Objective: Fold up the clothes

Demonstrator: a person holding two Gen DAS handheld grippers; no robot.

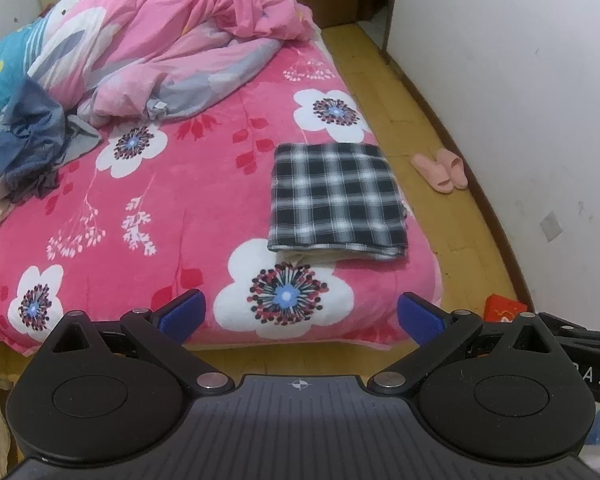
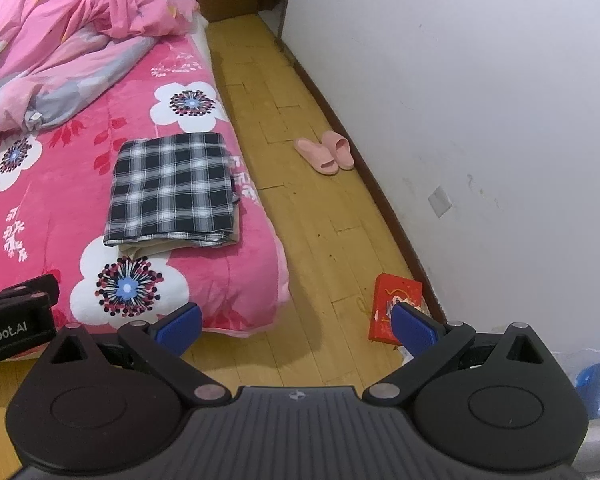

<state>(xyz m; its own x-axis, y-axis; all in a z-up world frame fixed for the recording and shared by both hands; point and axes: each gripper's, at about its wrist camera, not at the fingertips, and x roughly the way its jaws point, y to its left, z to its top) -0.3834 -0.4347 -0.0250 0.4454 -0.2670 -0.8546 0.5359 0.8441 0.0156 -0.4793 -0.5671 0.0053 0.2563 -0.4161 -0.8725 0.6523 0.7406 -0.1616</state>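
I judge one garment finished: the plaid garment [image 1: 336, 196] lies folded into a neat rectangle on the pink floral blanket [image 1: 204, 200], near the bed's right edge, a pale layer showing under its near hem. The step in hand, as I read it, is fetching the next piece — the heap of blue-grey clothes [image 1: 32, 148] at the far left of the bed, just beside the crumpled pink quilt [image 1: 180, 32].

To do this well I would reach with the left claw [image 1: 300, 316] for a single upper edge of the heap rather than a bunched handful, lift one piece clear, and spread it flat on the open blanket between the heap and the folded plaid, keeping well apart from the plaid so the finished fold is not dragged. Which piece lies on top I cannot tell; the heap is tangled.

Claw state: the left claw stands wide open, blue pads [image 1: 184, 312] apart, holding and touching nothing, hovering off the near edge of the bed. The right claw [image 2: 296, 320] is likewise wide open and empty — it hangs over the wooden floor [image 2: 300, 220] right of the bed, a red packet [image 2: 392, 300] behind its right pad. Pink slippers [image 2: 326, 154] sit by the wall, clear of the work.
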